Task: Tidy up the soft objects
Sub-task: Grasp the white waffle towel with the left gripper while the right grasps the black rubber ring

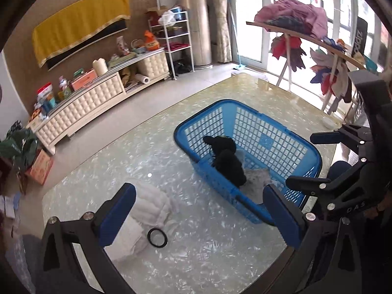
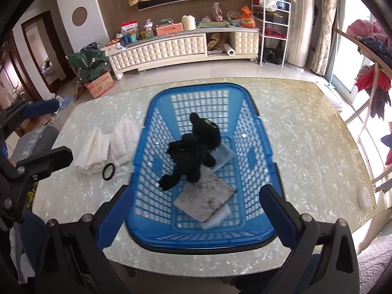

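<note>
A blue plastic basket (image 2: 156,241) (image 1: 186,132) stands on the marble-patterned table. Inside lie a black plush toy (image 2: 193,152) (image 1: 227,159), a grey cloth (image 2: 208,197) (image 1: 254,183) and a light blue cloth (image 2: 224,155). Left of the basket lie a white knitted item (image 2: 123,137) (image 1: 149,203) and folded white cloths (image 2: 91,149) with a black ring (image 2: 108,171) (image 1: 157,237). My left gripper (image 1: 199,216) is open and empty above the table, by the white items. My right gripper (image 2: 196,214) is open and empty over the basket's near end.
A small white round object (image 2: 366,195) lies at the table's right edge. A long white cabinet (image 2: 171,46) with clutter stands across the floor. A clothes rack (image 1: 306,36) with garments stands by the window. The table edge (image 2: 196,269) is near me.
</note>
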### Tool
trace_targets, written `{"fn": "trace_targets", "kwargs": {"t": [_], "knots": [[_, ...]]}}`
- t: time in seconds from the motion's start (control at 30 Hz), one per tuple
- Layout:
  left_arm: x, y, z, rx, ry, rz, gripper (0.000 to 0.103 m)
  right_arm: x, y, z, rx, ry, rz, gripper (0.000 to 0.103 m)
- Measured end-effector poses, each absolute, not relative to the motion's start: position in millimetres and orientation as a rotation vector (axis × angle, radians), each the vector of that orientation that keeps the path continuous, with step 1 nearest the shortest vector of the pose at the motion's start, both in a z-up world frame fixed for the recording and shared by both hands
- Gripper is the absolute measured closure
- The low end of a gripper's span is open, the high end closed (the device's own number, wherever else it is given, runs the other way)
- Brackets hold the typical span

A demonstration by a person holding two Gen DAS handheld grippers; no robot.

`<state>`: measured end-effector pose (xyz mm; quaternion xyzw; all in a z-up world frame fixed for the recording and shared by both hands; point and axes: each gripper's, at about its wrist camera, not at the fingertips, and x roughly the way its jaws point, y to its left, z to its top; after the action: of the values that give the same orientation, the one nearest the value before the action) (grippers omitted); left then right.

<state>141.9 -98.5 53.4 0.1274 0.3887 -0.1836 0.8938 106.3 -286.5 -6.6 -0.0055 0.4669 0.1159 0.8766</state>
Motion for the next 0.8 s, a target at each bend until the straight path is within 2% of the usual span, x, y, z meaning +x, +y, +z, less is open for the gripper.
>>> {"fn": "trace_targets", "kwargs": {"t": [0.43,0.8], "knots": [[116.4,-9.4,29.6,0.155,0.897,-0.192,0.0,109.9,-221.6,-13.6,-0.07,0.966,0.348,0.001],[113.3,36.9,6.2,0.12,0.943,-0.13,0.0,121.4,-170.4,-27.9,-0.131,0.985,0.435,0.001]]}}
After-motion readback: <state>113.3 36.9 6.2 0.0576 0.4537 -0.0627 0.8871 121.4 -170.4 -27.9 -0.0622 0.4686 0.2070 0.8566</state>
